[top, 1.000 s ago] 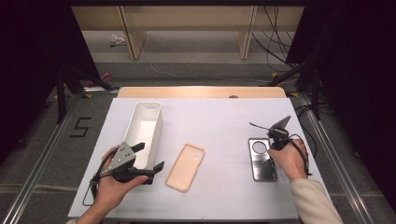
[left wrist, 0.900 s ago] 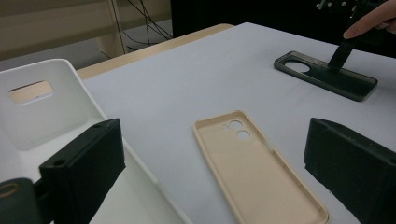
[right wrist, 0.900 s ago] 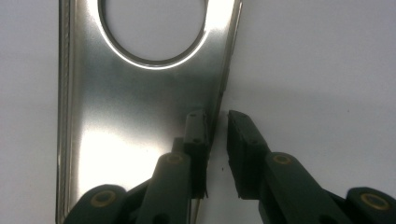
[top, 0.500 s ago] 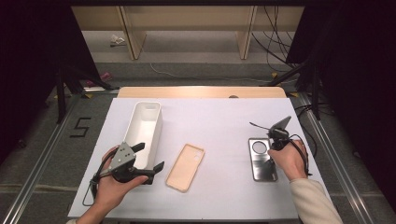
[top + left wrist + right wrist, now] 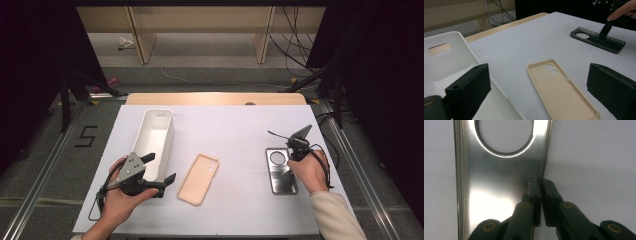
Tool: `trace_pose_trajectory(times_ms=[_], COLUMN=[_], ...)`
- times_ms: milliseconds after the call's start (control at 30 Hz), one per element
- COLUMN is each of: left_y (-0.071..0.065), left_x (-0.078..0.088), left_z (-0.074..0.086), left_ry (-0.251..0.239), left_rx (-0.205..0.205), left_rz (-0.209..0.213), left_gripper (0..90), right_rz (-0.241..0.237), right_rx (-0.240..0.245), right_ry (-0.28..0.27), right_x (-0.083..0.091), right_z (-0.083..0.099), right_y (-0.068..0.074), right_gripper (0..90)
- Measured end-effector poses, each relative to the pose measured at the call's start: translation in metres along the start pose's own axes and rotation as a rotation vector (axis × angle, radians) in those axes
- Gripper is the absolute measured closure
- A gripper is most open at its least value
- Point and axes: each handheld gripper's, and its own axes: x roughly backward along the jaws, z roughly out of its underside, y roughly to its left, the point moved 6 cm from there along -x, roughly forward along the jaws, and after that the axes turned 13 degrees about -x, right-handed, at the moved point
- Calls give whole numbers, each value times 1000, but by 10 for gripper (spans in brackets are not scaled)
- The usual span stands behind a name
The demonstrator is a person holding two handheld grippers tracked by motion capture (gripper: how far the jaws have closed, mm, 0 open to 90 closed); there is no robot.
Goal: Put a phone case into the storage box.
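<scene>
On the table: two phone cases, right gripper pinching the dark one's rim, left gripper wide.

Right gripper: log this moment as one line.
right gripper shut on dark phone case rim | left gripper open, empty | beige phone case untouched

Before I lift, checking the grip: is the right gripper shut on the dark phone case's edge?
Shut on it. The right gripper jaws pinch the dark phone case rim.
</scene>
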Motion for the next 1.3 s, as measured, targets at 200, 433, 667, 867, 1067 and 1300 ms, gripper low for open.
trace_pose_trajectory(times_ms=[200, 433, 667, 867, 1067, 1300], left_y=[0, 0, 0, 1, 0, 1], left_x=[0, 0, 1, 1, 0, 0], left_z=[0, 0, 0, 0, 0, 0], left_ry=[-1, 0, -1, 0, -1, 1], left_rx=[-2, 0, 0, 1, 2, 0], left_rz=[1, 0, -1, -2, -3, -6], left_gripper=[49, 49, 50, 50, 50, 51], right_rz=[-1, -1, -16, -27, -58, -123], right_rx=[-13, -19, -11, 11, 18, 60], right_ry=[-3, -6, -40, -103, -158, -254], right_x=[0, 2, 11, 22, 30, 41], right_z=[0, 0, -1, -3, -4, -5], right_y=[-1, -1, 2, 8, 15, 25], right_gripper=[884, 887, 889, 889, 889, 889])
